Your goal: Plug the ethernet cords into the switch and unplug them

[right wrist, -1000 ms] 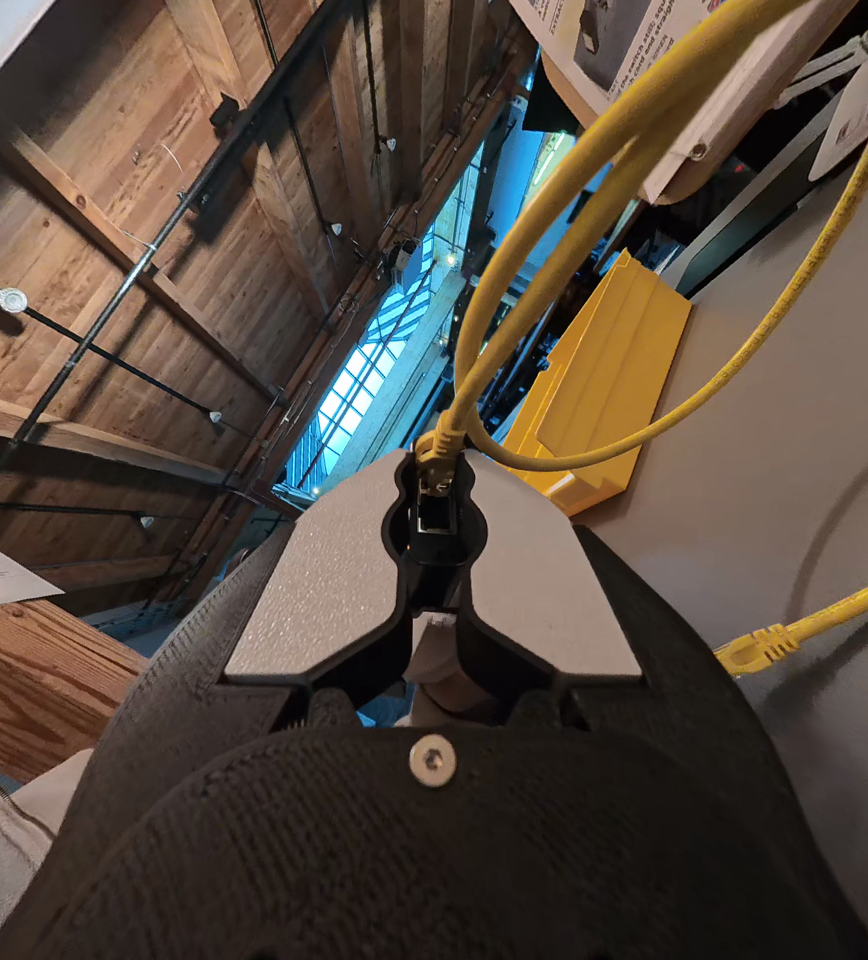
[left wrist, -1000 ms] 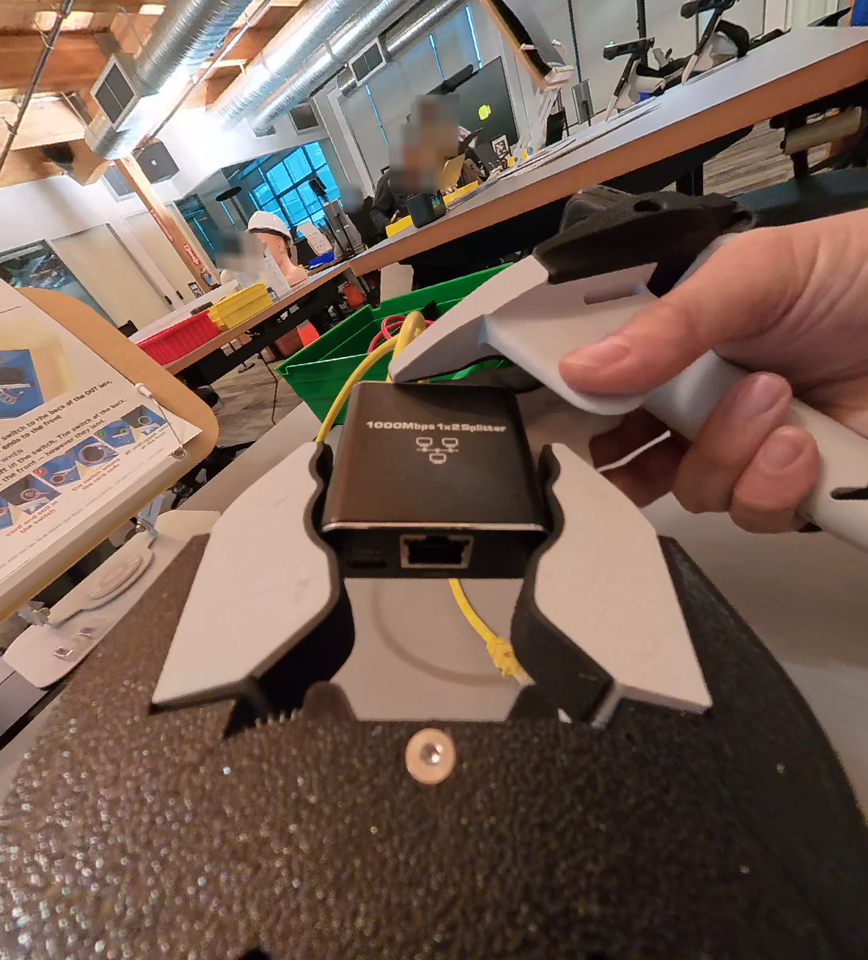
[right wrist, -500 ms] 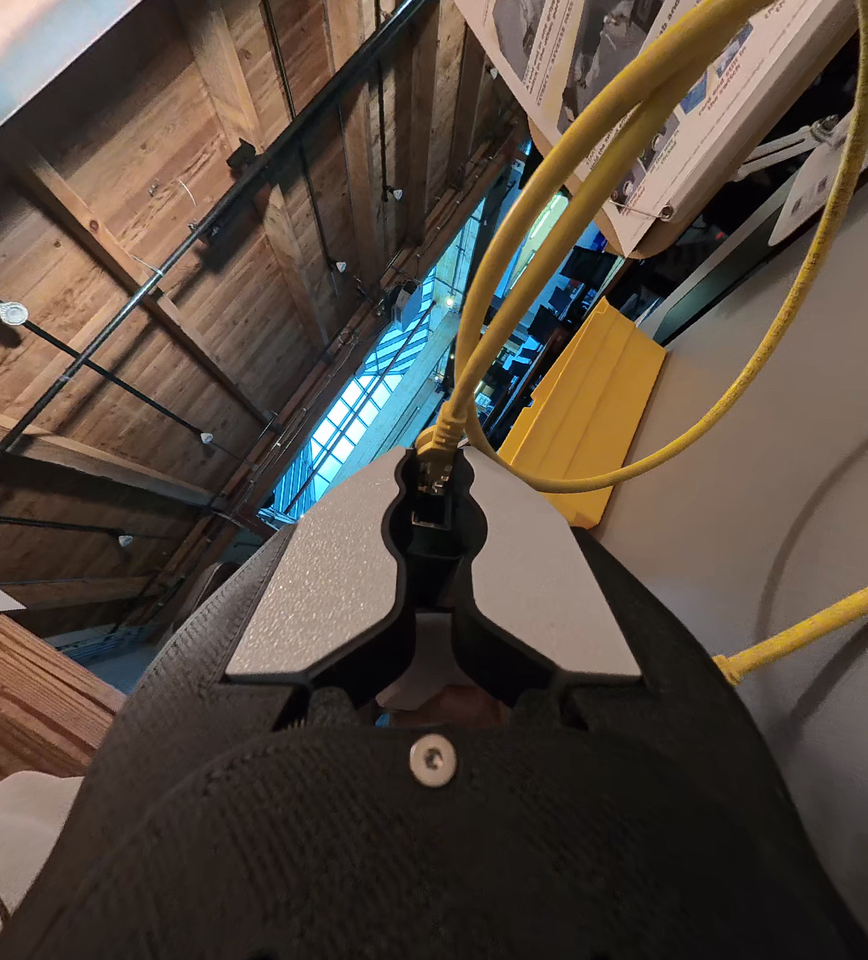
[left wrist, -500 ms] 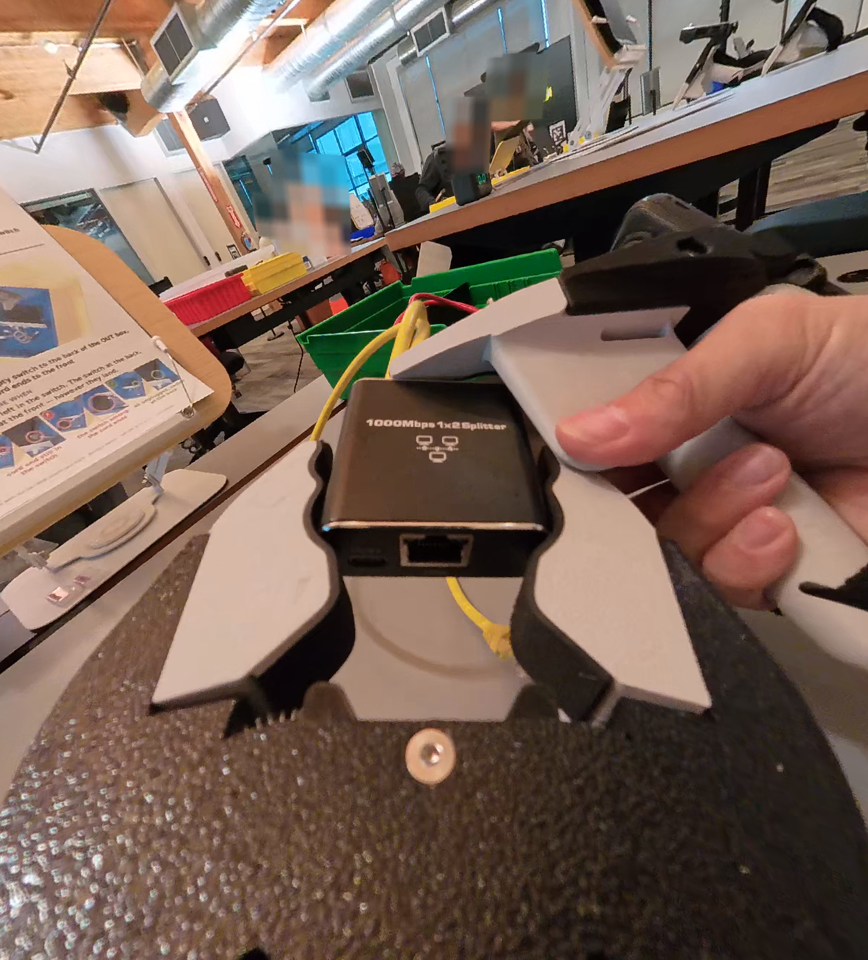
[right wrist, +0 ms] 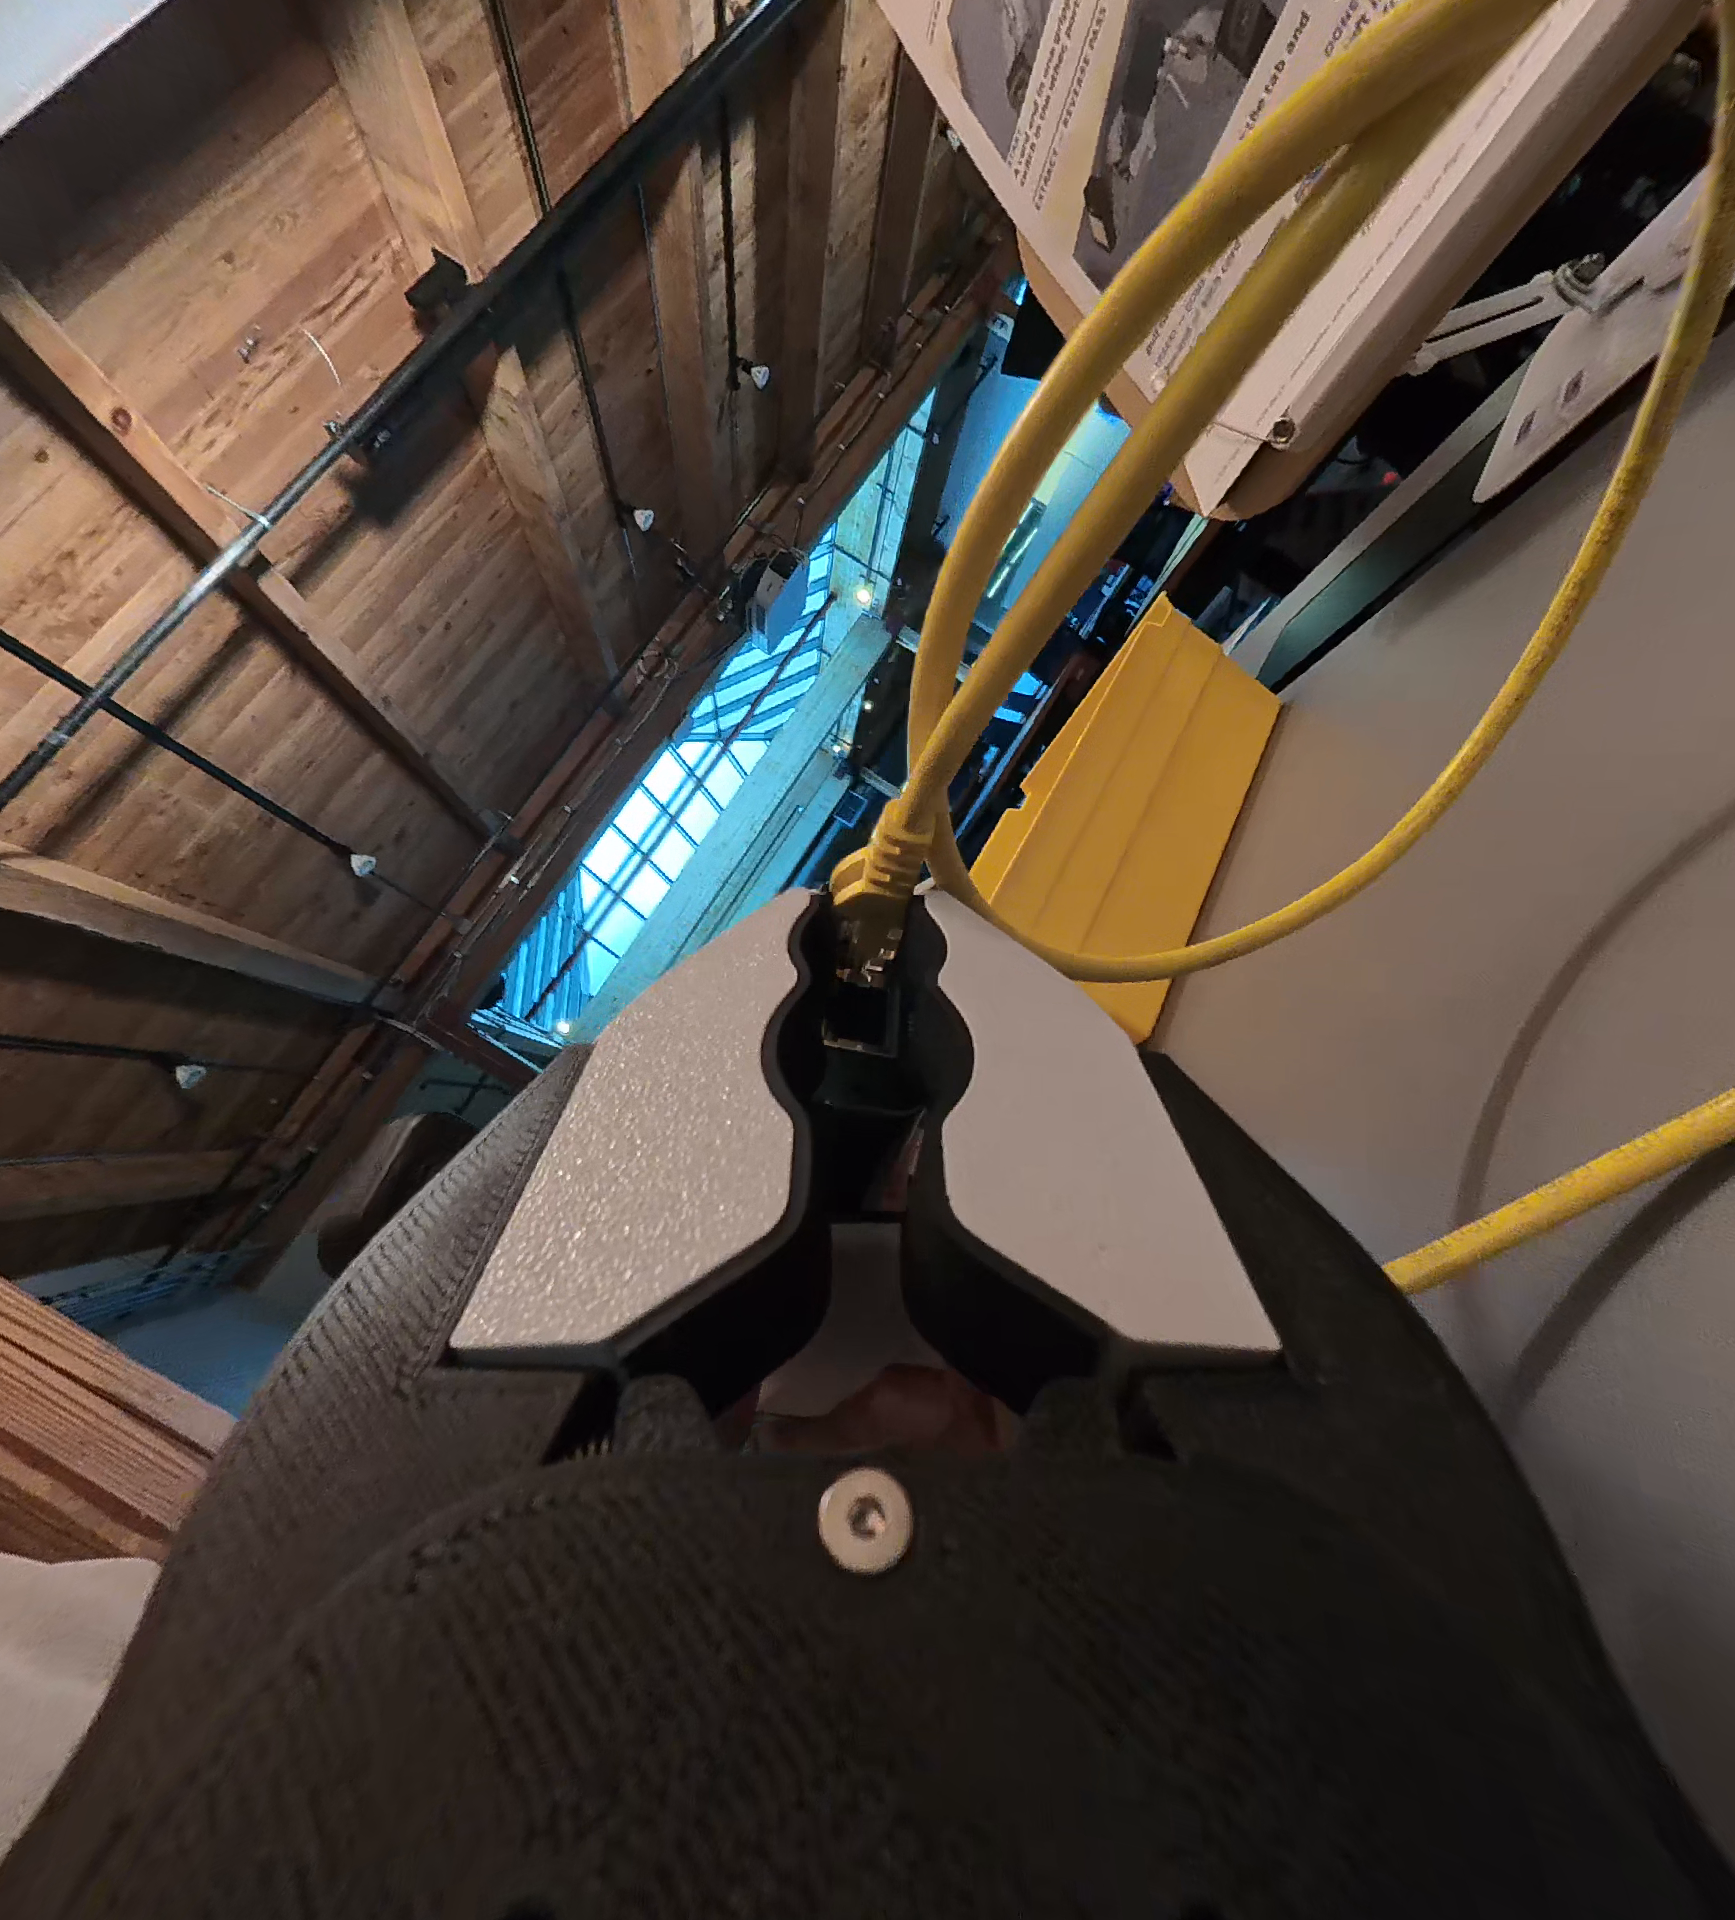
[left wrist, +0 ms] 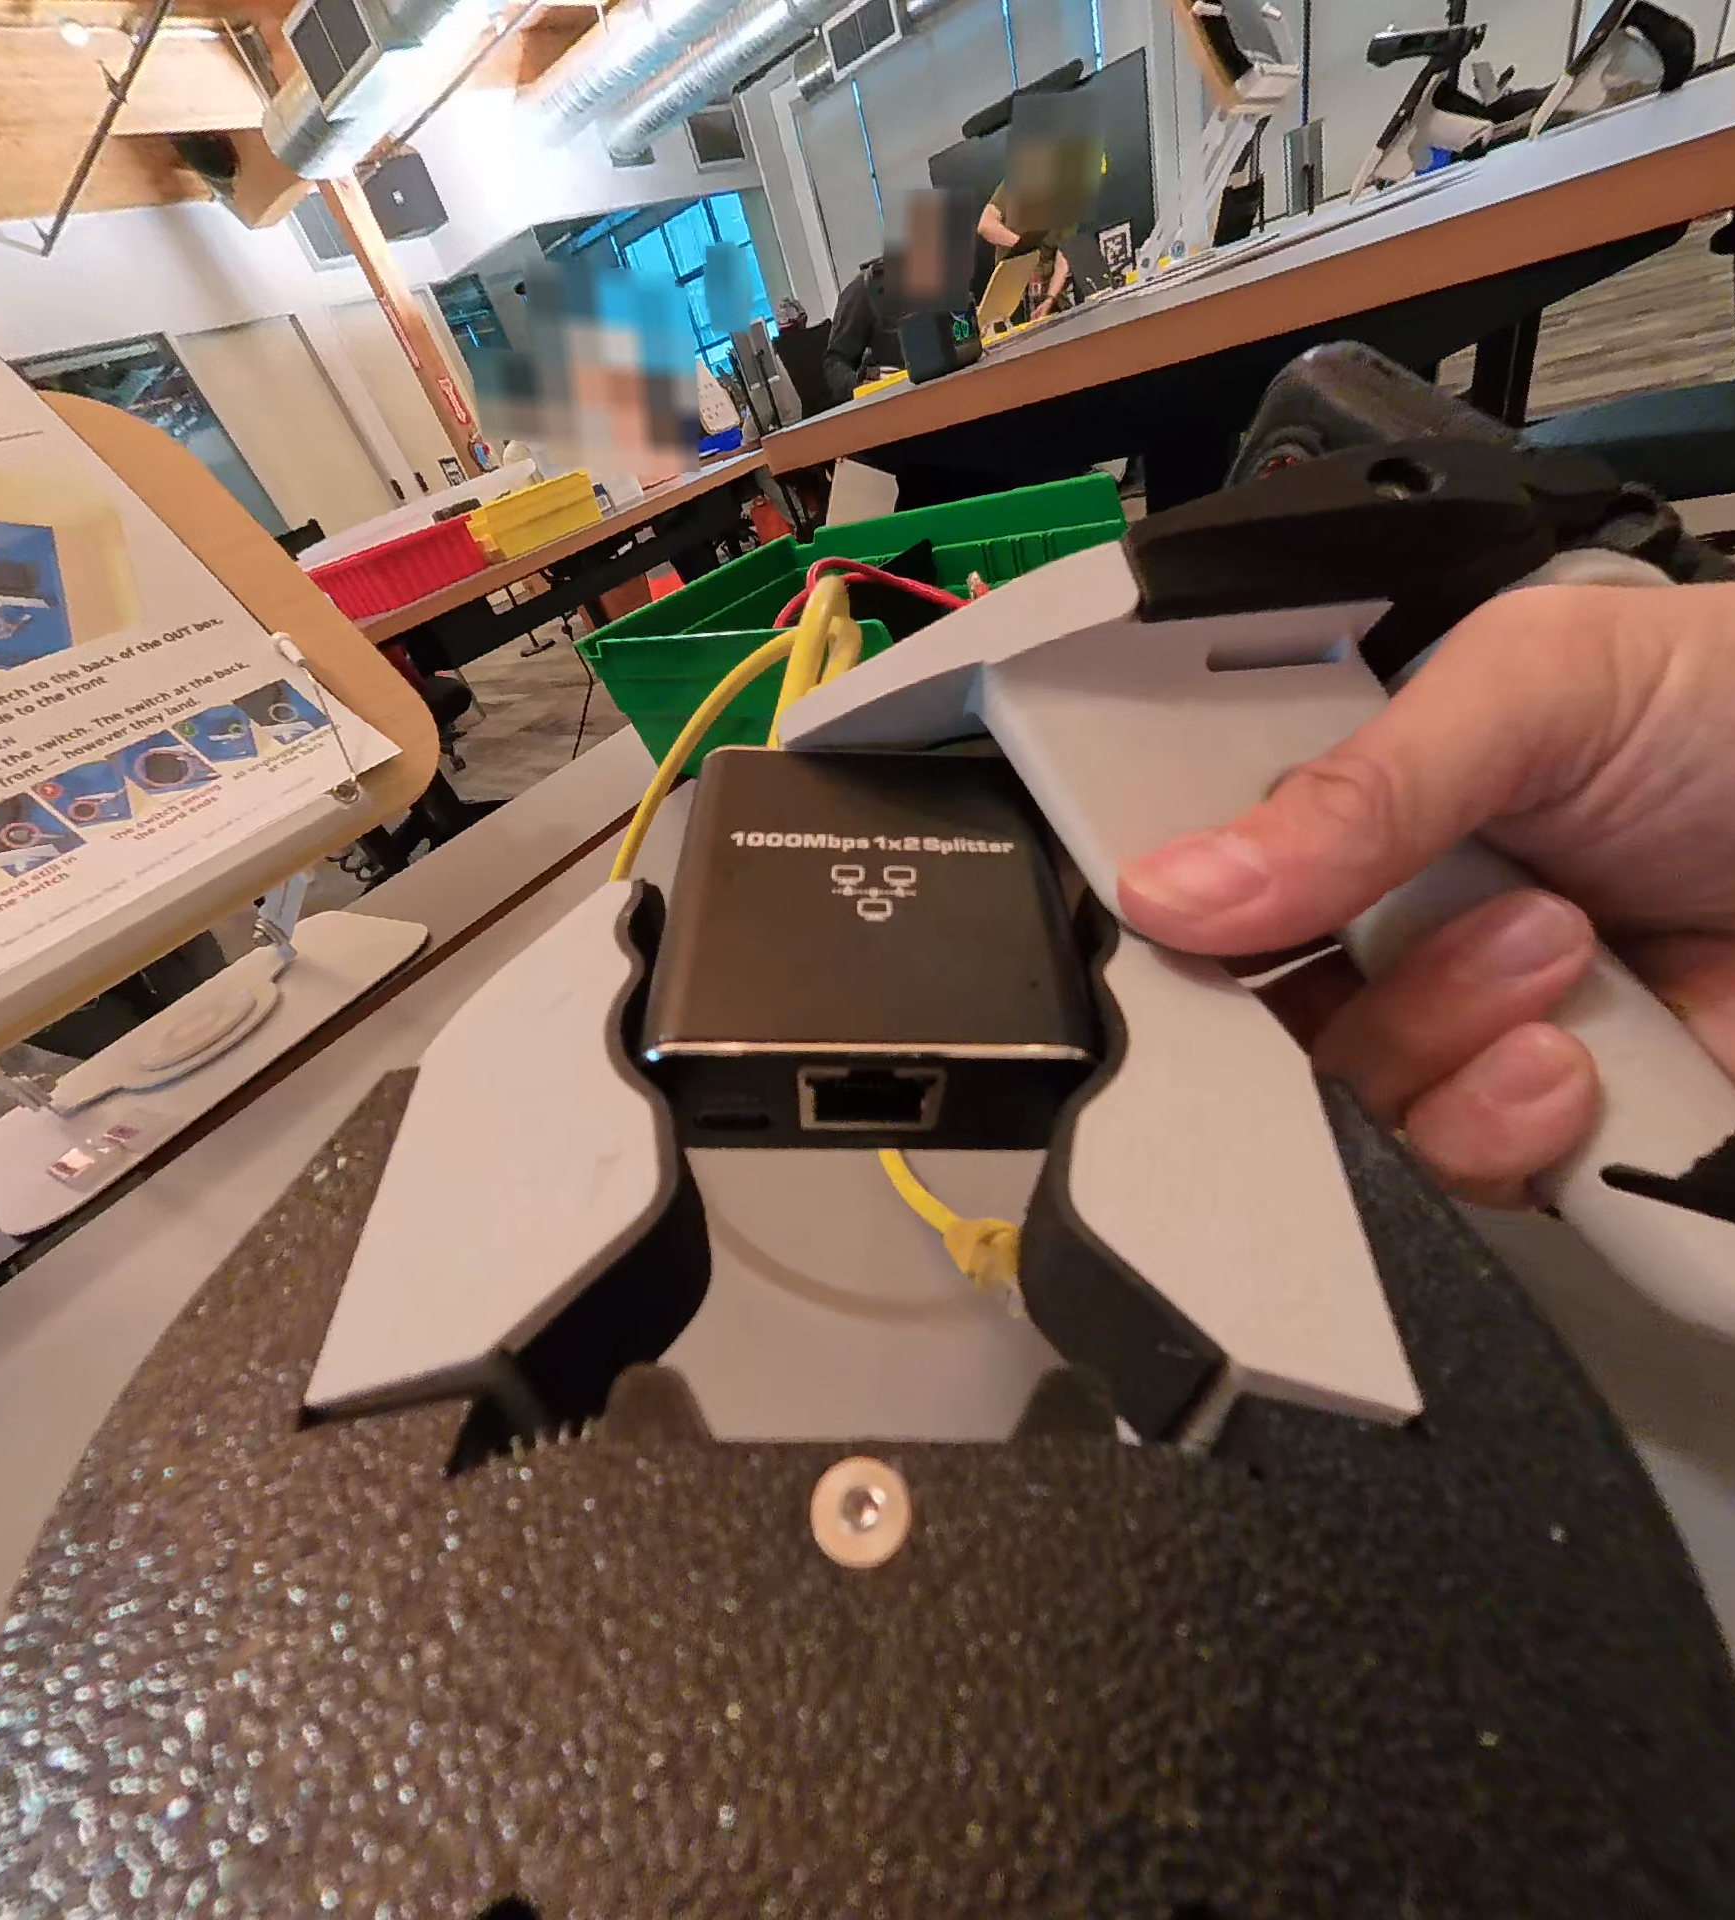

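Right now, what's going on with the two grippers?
The left gripper clamps the black switch by its sides, its near port empty. The right gripper, held in a person's hand, pinches a yellow cord's plug at the switch's far side. Another yellow plug lies loose on the grey table.

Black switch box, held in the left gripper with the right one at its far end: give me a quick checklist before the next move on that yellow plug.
1. Left gripper clamps the black switch box on both sides: ok.
2. Near port empty: ok.
3. Right gripper closed on the yellow plug: ok.
4. Plug fully seated or released in the far port: cannot tell.
5. Yellow cord loops slack, not taut: ok.
6. Loose plug lies under the box, apart from it: ok.
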Motion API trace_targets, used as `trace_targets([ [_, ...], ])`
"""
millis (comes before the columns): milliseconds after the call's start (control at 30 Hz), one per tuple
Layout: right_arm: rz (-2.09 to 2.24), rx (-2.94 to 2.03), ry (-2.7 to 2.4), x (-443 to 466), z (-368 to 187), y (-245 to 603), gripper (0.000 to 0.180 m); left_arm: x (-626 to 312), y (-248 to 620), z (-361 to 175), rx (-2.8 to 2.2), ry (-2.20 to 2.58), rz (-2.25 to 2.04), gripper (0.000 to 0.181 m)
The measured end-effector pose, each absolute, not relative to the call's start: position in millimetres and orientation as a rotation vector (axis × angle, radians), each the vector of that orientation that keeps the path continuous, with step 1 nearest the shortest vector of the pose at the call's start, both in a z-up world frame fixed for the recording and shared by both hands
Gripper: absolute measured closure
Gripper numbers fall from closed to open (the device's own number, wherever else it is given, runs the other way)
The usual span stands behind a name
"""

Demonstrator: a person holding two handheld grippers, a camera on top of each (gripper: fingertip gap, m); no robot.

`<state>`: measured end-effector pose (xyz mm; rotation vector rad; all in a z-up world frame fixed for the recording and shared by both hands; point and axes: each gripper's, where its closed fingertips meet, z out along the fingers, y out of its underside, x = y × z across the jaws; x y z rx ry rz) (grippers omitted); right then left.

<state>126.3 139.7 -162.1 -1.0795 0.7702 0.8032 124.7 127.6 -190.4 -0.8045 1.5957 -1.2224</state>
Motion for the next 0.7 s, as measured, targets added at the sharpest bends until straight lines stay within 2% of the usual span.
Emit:
trace_targets([
  [700, 0.598, -1.305, 0.657, 128.6, -167.5, 136.5, 0.164, 127.1, 124.5, -201.9, -0.871, 1.646, -1.281, 0.106],
])
